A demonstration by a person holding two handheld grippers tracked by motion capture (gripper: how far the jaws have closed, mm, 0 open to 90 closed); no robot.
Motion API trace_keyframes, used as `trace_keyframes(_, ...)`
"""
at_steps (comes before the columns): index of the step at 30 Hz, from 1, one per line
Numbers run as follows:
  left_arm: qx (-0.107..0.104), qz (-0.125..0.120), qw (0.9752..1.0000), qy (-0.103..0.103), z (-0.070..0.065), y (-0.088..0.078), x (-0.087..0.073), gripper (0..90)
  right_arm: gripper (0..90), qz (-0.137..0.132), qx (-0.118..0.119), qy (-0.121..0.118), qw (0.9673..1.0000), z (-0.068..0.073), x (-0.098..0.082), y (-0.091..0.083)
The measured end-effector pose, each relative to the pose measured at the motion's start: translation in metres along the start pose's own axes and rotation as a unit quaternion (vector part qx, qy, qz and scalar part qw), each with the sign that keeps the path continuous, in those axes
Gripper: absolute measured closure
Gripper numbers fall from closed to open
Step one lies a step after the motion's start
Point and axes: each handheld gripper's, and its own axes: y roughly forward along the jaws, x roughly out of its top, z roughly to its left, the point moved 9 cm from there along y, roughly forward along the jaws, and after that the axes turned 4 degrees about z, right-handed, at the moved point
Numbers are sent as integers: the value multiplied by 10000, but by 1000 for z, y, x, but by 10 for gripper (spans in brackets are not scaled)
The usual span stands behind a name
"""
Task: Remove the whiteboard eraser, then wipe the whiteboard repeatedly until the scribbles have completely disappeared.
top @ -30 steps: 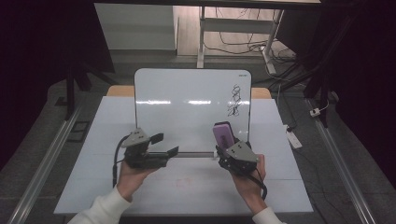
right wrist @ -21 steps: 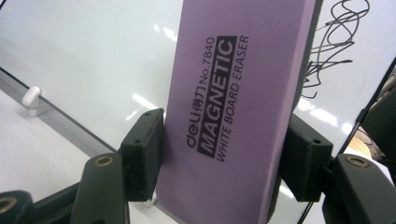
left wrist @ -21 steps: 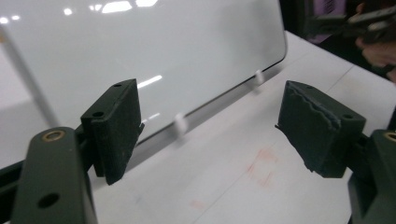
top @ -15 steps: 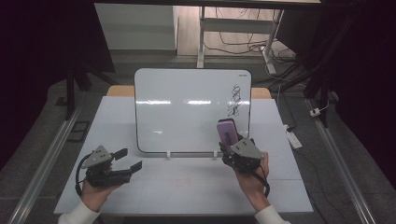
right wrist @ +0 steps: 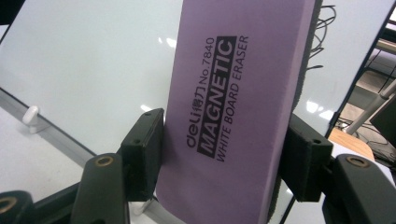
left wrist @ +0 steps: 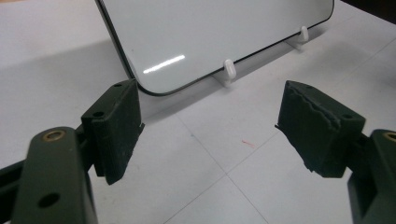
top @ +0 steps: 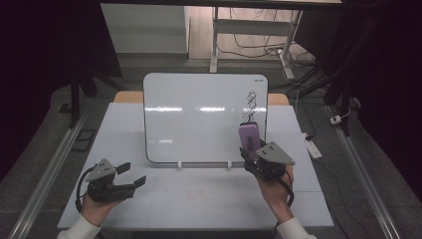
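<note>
A whiteboard (top: 199, 117) stands tilted on two white feet (top: 179, 164) in the middle of the table, with a black scribble (top: 250, 107) near its upper right. My right gripper (top: 252, 151) is shut on a purple board eraser (top: 248, 137), held upright against the board's lower right, just under the scribble. In the right gripper view the pads (right wrist: 147, 149) press both long sides of the eraser (right wrist: 233, 107). My left gripper (top: 133, 173) is open and holds nothing, low over the table's front left. Its view looks at the board's lower corner (left wrist: 154, 79).
The white table (top: 199, 204) has bare room in front of the board. A white power strip (top: 312, 147) lies off its right edge. Metal rails (top: 50, 169) run along both sides. Desk legs and cables (top: 249, 45) are on the floor behind.
My left hand has drawn back from the board's lower edge to the front left of the table and sunk lower. The right hand with the eraser has shifted slightly right and up.
</note>
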Motion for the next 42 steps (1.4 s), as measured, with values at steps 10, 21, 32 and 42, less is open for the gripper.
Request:
trace_keyframes(10, -10, -4, 9999, -110, 5, -1, 0, 227, 382, 294, 2, 460, 9985, -32, 16, 21)
trace_keyframes(21, -37, 16, 9999, -99, 4, -2, -2, 228, 380, 513, -284, 525, 9969, -57, 42, 54)
trace_keyframes(32, -57, 24, 9999, -88, 4, -2, -3, 229, 375, 803, -717, 312, 9937, -67, 51, 80)
trace_keyframes(42, -52, 17, 10000, -80, 4, -3, -3, 230, 358, 854, -731, 284, 9933, -70, 51, 89)
